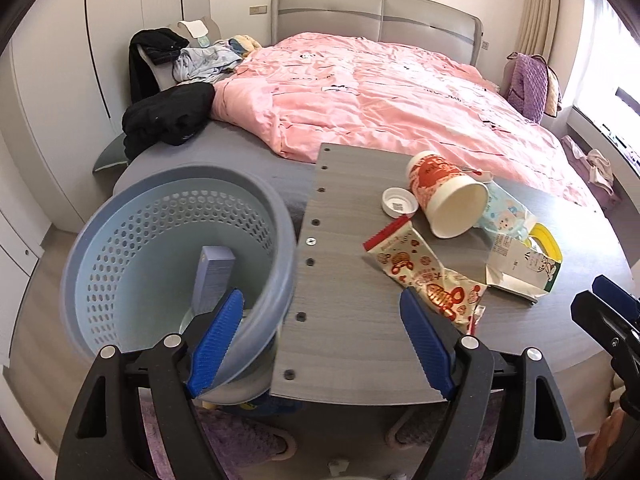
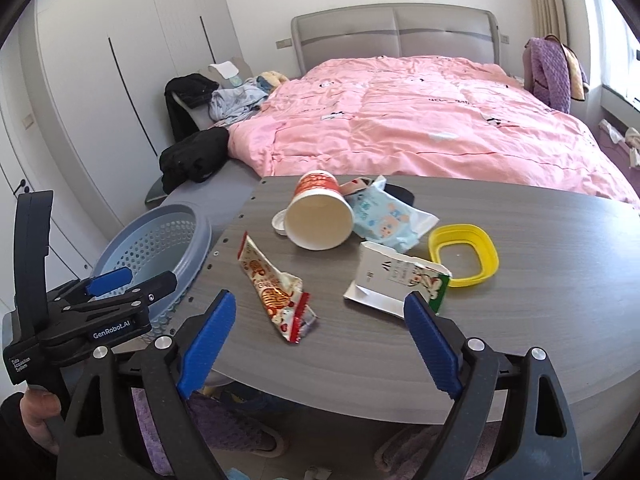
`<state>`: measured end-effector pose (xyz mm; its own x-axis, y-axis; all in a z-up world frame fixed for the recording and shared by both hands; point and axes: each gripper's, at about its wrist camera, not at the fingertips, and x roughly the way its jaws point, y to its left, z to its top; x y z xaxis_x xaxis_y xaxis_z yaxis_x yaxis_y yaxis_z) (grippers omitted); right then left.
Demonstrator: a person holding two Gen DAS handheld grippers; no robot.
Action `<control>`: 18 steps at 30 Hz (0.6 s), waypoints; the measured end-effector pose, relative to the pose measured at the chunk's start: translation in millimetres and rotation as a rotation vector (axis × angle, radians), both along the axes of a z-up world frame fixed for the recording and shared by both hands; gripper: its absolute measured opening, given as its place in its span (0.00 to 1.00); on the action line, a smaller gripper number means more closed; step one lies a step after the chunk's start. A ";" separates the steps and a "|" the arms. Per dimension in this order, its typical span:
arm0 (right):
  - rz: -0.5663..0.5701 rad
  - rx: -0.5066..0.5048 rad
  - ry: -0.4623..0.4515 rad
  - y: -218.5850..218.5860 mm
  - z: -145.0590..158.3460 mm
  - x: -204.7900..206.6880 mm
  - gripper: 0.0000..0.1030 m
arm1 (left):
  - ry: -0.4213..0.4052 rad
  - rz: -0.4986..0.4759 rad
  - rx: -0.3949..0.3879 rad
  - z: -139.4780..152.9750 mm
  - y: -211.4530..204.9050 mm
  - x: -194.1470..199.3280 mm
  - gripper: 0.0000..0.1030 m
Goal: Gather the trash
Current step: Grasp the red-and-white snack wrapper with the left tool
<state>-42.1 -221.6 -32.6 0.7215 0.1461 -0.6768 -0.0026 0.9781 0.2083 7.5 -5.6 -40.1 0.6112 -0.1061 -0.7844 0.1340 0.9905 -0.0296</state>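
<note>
Trash lies scattered on the grey desk (image 2: 520, 320): a snack wrapper (image 2: 276, 288), a tipped paper cup (image 2: 320, 216) with a small white lid (image 2: 279, 222) touching it on the left, a tissue pack (image 2: 384, 216) just behind the cup, a torn carton (image 2: 392, 280) and a yellow ring lid (image 2: 464, 256) at the right. The blue basket (image 1: 168, 248) stands off the desk's left edge and already holds a pale blue box (image 1: 214, 276).

The snack wrapper is the nearest piece. From the right gripper (image 2: 318, 340) it lies straight ahead and slightly left of centre, its long axis running from far-left to near-right, so its near red-edged end points toward the gap between the fingers. The right gripper's fingers are wide apart and hold nothing, hovering at the desk's near edge, level and aimed along the desk.

The left gripper (image 1: 320, 340) is also spread wide and empty; its left finger (image 1: 216, 340) hangs over the basket rim while its right one sits above the desk, just beside the wrapper's near end. Both are close, but the right looks better lined up; a small roll would likely set its fingers across the wrapper's narrow width.
</note>
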 end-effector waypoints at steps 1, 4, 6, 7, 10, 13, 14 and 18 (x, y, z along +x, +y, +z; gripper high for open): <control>-0.008 0.006 -0.002 -5.9 -1.4 -1.1 0.82 | 0.002 -0.008 0.001 -0.7 -8.0 1.3 0.75; -0.030 0.028 -0.007 -22.9 -5.4 -6.2 0.82 | 0.012 -0.022 0.000 -3.3 -28.4 6.5 0.75; -0.039 0.039 -0.011 -33.1 -7.4 -9.1 0.82 | 0.015 -0.023 0.006 -4.7 -40.7 10.5 0.75; -0.043 0.045 -0.012 -37.5 -8.2 -9.9 0.82 | 0.016 -0.023 0.010 -5.5 -47.0 12.5 0.75; -0.056 0.070 -0.015 -49.9 -11.4 -10.2 0.82 | 0.024 -0.024 0.019 -8.0 -63.6 20.1 0.75; -0.064 0.090 -0.019 -62.6 -13.9 -12.5 0.82 | 0.037 -0.021 0.037 -13.4 -80.7 28.1 0.75; -0.065 0.098 -0.020 -66.4 -14.8 -12.9 0.82 | 0.042 -0.020 0.042 -15.8 -85.2 29.8 0.75; -0.067 0.127 -0.023 -77.2 -17.8 -13.1 0.82 | 0.064 -0.020 0.076 -24.7 -102.9 32.7 0.75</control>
<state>-55.2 -298.8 -50.5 0.7478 0.1801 -0.6391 0.0559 0.9420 0.3308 40.1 -108.6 -64.9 0.5575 -0.0566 -0.8282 0.1539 0.9874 0.0362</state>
